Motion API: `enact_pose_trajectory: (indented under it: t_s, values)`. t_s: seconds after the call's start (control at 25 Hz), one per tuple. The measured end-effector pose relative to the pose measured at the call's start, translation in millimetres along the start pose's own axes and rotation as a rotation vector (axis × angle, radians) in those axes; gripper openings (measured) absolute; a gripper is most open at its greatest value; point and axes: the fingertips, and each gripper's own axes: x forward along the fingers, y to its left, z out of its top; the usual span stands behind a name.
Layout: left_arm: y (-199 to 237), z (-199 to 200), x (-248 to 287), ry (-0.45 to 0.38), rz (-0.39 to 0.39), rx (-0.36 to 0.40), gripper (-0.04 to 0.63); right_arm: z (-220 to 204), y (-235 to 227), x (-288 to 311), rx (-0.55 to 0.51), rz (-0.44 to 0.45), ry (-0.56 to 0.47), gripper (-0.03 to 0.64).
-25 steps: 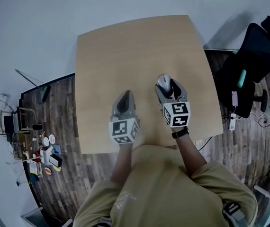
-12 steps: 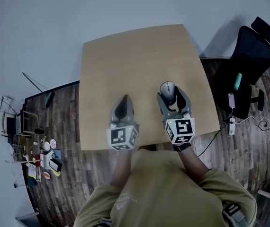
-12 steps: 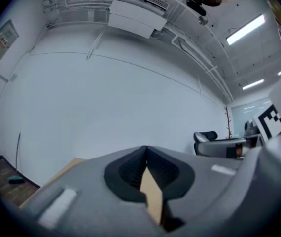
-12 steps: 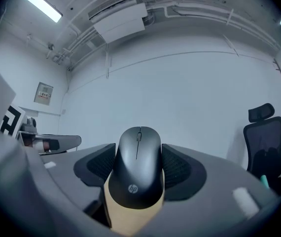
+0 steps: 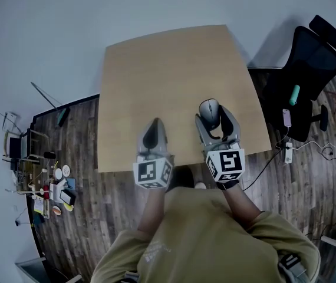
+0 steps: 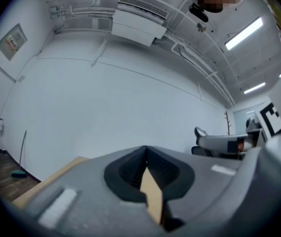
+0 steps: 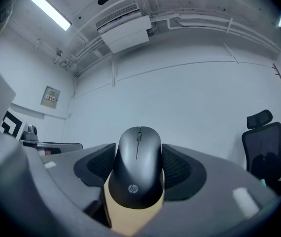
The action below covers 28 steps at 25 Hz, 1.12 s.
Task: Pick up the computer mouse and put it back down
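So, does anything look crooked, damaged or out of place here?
Nothing stands out. The mouse sits straight and whole between the jaws of the right gripper, over the table. The left gripper is shut and empty.

I'm in an office-like lab: bare desk (image 5: 174,69) before me, black swivel chair (image 5: 312,61) at two o'clock, cluttered gear (image 5: 50,184) at eight, ceiling air-conditioner (image 6: 138,26) overhead.

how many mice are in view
1. The mouse is gripped between the right gripper's jaws, over the table's near right part. No other shows; the floor clutter is too small to check.
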Motion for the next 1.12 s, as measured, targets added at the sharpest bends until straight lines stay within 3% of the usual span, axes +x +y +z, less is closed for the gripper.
enact_pose_trajectory:
  t_s: [0.32, 0.6, 0.88, 1.12]
  values:
    - [3, -5, -47, 0.047, 0.083, 0.010, 0.000, -13, 38, -19, 0.028, 0.112, 0.037, 0.298]
    - [48, -2, -79, 0.064, 0.194, 0.009, 0.000, -22, 95, 0, 0.027, 0.259, 0.070, 0.298]
    - [124, -10, -128, 0.074, 0.362, -0.005, 0.000, -52, 183, 35, -0.002, 0.513, 0.152, 0.298]
    - [206, -6, -209, 0.066, 0.531, -0.033, 0.000, -77, 302, 46, -0.072, 0.728, 0.232, 0.298]
